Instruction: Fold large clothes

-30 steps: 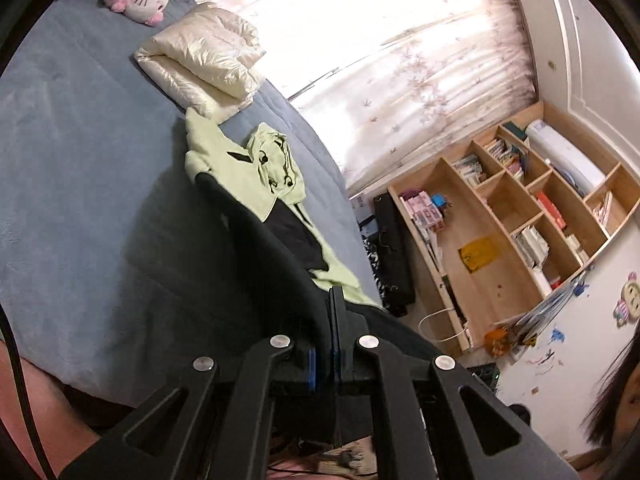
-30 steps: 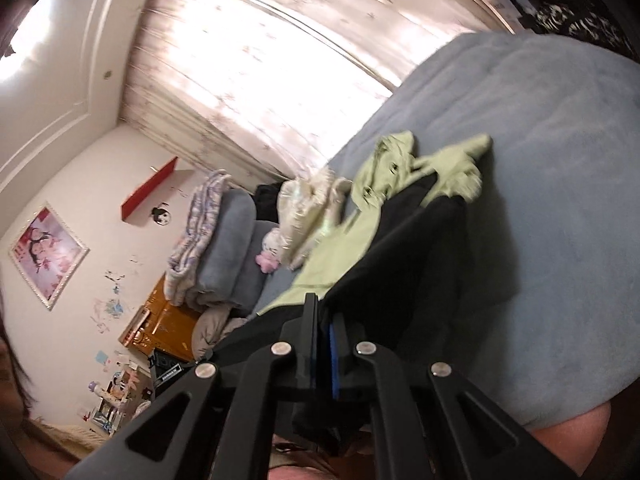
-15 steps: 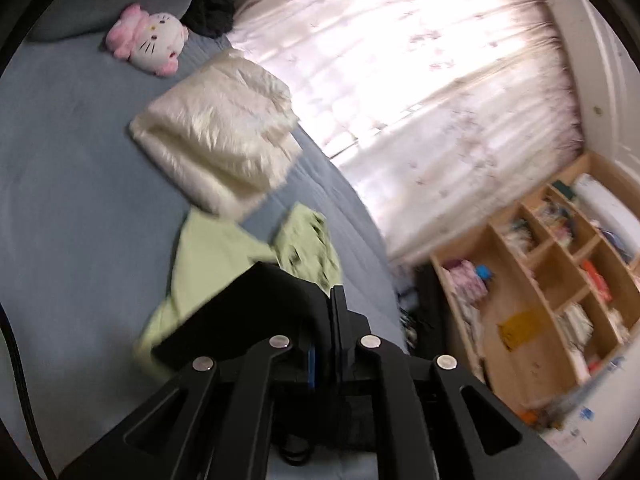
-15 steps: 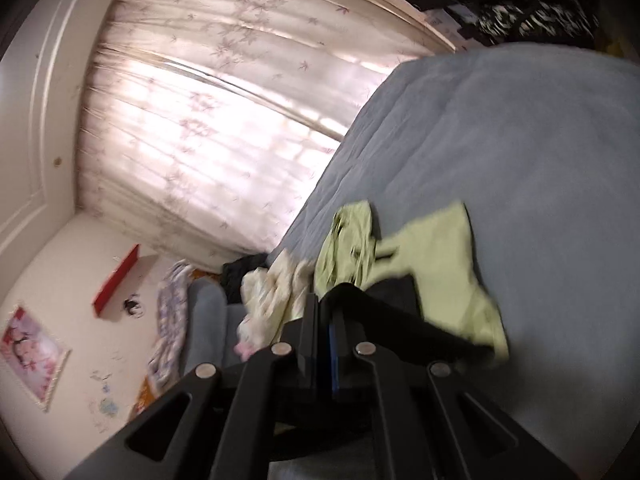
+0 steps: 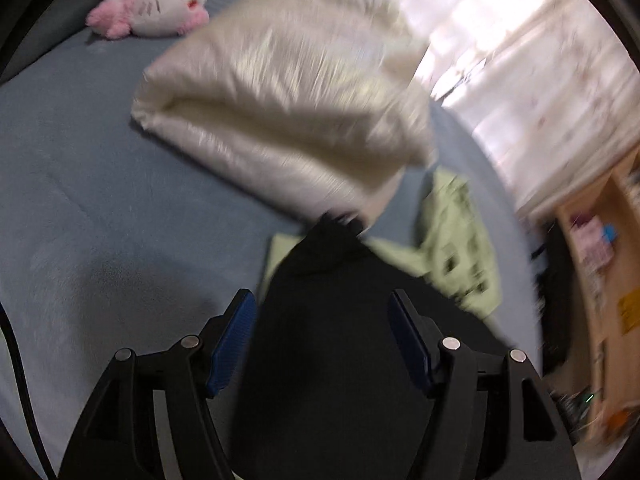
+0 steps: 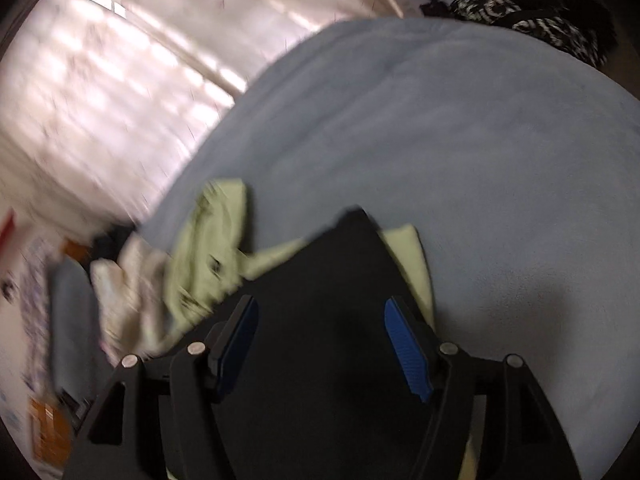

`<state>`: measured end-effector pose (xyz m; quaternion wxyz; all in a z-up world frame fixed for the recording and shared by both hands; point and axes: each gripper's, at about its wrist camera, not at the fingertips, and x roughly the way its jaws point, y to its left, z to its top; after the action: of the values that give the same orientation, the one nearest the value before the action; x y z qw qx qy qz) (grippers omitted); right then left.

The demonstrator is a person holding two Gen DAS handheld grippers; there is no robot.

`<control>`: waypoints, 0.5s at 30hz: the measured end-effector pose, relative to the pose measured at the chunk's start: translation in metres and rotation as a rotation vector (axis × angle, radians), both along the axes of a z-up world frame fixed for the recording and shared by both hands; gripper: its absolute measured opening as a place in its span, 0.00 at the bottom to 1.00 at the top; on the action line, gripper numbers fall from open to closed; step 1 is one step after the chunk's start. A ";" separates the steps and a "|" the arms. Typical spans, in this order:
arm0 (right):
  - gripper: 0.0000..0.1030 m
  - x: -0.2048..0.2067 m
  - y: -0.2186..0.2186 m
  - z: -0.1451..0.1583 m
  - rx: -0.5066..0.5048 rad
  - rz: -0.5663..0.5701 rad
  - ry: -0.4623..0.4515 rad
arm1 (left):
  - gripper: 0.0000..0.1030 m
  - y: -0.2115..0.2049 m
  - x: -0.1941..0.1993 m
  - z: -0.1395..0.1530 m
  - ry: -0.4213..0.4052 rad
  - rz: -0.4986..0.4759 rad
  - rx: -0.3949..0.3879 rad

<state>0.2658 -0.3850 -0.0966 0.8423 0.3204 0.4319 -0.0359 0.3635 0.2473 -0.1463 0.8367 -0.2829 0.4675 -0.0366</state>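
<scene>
The grey-blue bed (image 5: 100,200) fills most of what I see from both my tongs, running from 6 o'clock up past the centre in the left view and spreading toward 3 o'clock in the right one (image 6: 460,140). Behind it the sunlit curtain (image 5: 540,60) glows at 1 o'clock on the left side and at 10 o'clock on the right, heavily blurred. A puffy cream jacket (image 5: 288,100) lies folded on the bed at 12 o'clock in the left view. The garment I am folding, a black and pale-green top (image 5: 340,340), lies on the bed right under both tongs, its black panel uppermost and the green fabric (image 6: 208,256) poking out beyond it toward 10 o'clock in the right view. A wooden shelf unit (image 5: 600,280) stands at 3 o'clock on the left side. A pink and white plush toy (image 5: 152,4) rests at 11 o'clock. My left tongs (image 5: 322,320) are released, blue pads spread wide over the black cloth, gripping nothing. My right tongs (image 6: 320,324) are likewise spread apart above the same black panel.
</scene>
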 end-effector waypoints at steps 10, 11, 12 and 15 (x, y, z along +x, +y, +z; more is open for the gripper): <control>0.65 0.060 0.008 -0.035 -0.095 0.055 0.072 | 0.63 -0.050 0.046 -0.038 0.038 -0.175 0.236; 0.65 0.068 0.009 -0.040 -0.110 0.057 0.081 | 0.63 -0.053 0.050 -0.041 0.033 -0.179 0.253; 0.65 0.075 0.009 -0.044 -0.130 0.061 0.089 | 0.63 -0.057 0.053 -0.043 0.030 -0.184 0.275; 0.65 0.085 0.009 -0.048 -0.206 0.048 0.096 | 0.54 -0.069 0.059 -0.047 0.024 -0.197 0.337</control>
<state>0.3507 -0.3757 -0.1450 0.8497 0.2197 0.4733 -0.0750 0.4229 0.1784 -0.1929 0.8589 -0.0924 0.5025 -0.0360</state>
